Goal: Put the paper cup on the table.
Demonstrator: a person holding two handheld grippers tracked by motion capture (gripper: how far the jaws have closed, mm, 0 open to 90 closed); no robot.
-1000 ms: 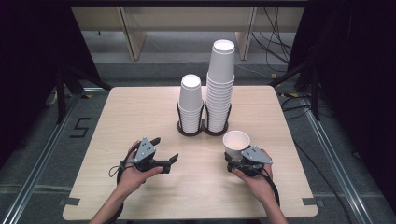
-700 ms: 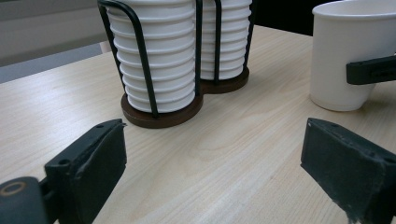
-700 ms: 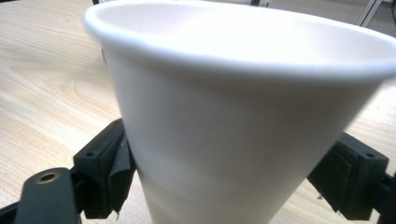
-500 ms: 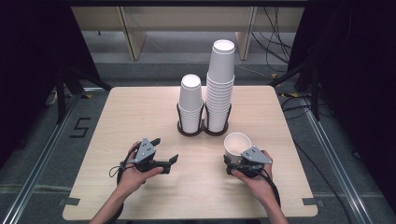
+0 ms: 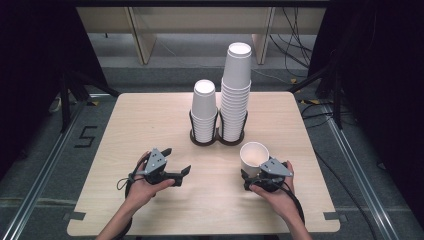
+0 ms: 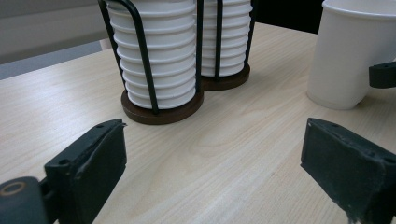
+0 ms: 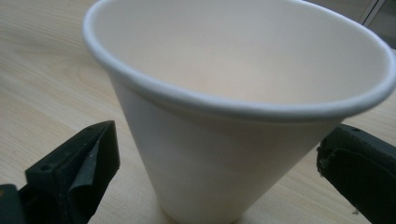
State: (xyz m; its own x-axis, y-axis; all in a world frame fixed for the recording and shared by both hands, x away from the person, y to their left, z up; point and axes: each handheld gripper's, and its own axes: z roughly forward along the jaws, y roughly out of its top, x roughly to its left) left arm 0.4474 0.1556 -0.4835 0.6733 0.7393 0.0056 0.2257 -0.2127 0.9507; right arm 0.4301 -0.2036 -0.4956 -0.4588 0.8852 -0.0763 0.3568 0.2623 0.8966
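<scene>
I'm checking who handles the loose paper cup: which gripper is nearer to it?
Right. The right gripper has the single cup standing between its just-opened jaws, pads clear of it. The left gripper rests open across the table, well apart from the cup.

At the centre of the high view, on the pale wooden table [image 5: 150, 125], a dark two-ring holder [image 5: 217, 138] carries two stacks of white cups: a short stack [image 5: 205, 111] on the left and, touching it, a taller stack [image 5: 236, 92] on the right. Cables [image 5: 295, 55] trail across the floor at upper right.
</scene>
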